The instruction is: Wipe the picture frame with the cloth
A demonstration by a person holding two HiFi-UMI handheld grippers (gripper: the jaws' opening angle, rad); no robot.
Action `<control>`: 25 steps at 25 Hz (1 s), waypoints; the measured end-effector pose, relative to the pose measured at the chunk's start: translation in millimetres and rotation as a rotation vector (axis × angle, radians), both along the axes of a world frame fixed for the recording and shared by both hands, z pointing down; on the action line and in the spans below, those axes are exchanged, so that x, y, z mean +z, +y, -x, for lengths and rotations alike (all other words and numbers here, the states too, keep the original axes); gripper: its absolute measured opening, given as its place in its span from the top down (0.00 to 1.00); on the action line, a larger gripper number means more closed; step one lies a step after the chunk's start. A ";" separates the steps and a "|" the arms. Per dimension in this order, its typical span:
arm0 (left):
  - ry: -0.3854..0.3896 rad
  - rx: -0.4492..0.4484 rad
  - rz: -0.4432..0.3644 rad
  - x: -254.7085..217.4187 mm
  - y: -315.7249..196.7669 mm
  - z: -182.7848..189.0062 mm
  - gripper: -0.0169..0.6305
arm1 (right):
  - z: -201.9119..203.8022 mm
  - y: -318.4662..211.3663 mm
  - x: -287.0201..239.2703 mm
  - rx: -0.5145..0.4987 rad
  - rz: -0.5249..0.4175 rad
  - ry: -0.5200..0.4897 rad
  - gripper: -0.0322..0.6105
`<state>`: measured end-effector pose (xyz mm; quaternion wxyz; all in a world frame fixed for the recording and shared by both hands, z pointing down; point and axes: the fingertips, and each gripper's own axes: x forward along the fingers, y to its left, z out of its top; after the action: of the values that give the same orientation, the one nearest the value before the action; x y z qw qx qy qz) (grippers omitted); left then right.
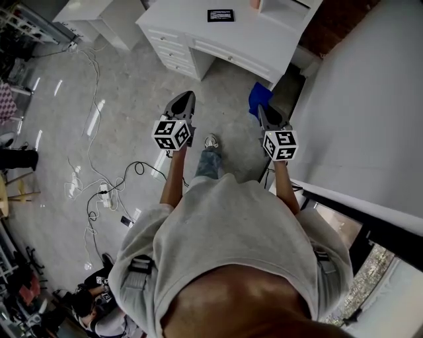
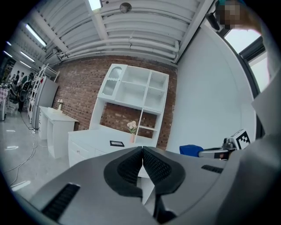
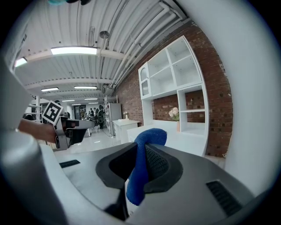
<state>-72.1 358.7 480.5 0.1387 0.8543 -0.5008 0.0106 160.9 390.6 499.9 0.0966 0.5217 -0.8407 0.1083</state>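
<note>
Closest to the head camera are the shoulders of the person [image 1: 231,231] in a grey shirt, who holds both grippers out in front; the left gripper [image 1: 188,96] has its jaws pressed together with nothing between them; the right gripper [image 1: 262,109] is clamped on one blue cloth [image 1: 259,98], which sticks out above the pads and hangs a little below them.

One picture frame [image 1: 220,15], dark and small, lies flat on the top of a white desk [image 1: 264,46], well apart from both grippers; in the head view its long axis runs from left to right, and it sits back from the front edge with the drawers. White surface is bare on all sides of it; one vase with pale flowers [image 2: 131,127] stands behind it, by the white shelf unit [image 2: 136,90] against the brick wall.

Between the person and the desk the grey floor [image 1: 132,92] is open; cables [image 1: 99,188] lie on it at the left; a white wall [image 1: 370,99] closes the right side. A second white desk [image 1: 99,16] stands farther left, so two desks are counted.
</note>
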 end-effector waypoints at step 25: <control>0.074 0.042 -0.030 -19.3 -263.4 69.2 0.95 | 68.0 -254.9 -31.0 0.043 -0.044 0.055 0.85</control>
<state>-141.3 95.3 461.2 0.1441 0.8665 -0.4773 -0.0256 92.9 135.6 468.9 0.1059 0.5446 -0.8284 0.0774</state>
